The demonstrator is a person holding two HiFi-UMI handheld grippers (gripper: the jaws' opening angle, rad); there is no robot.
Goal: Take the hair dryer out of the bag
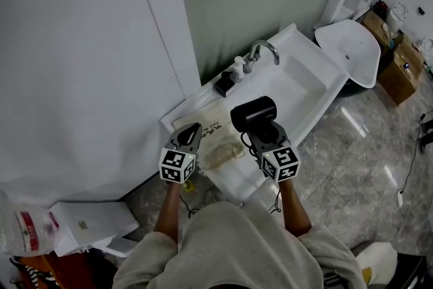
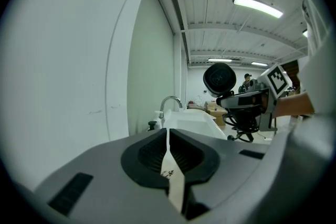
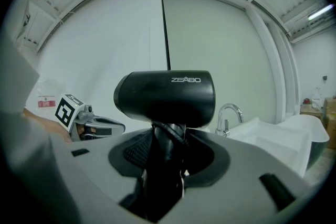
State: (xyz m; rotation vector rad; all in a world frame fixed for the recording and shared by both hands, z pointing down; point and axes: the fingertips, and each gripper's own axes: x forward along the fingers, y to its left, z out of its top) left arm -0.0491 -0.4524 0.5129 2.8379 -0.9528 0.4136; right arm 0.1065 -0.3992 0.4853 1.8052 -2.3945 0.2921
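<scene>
The dryer (image 3: pixel 165 97) looks fully out, held up above the near rim of the sink (image 1: pixel 298 88) with the right gripper (image 3: pixel 167 162) clamped on its handle, while the left gripper (image 2: pixel 168 152) pinches the bag (image 1: pixel 222 152) edge over that rim, so little seems left.

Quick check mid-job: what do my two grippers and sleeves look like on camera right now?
The left gripper and right gripper both have grey moulded bodies with black ribbed fingers. Each carries a white cube printed with black square markers. The sleeves are loose and light grey.
</scene>
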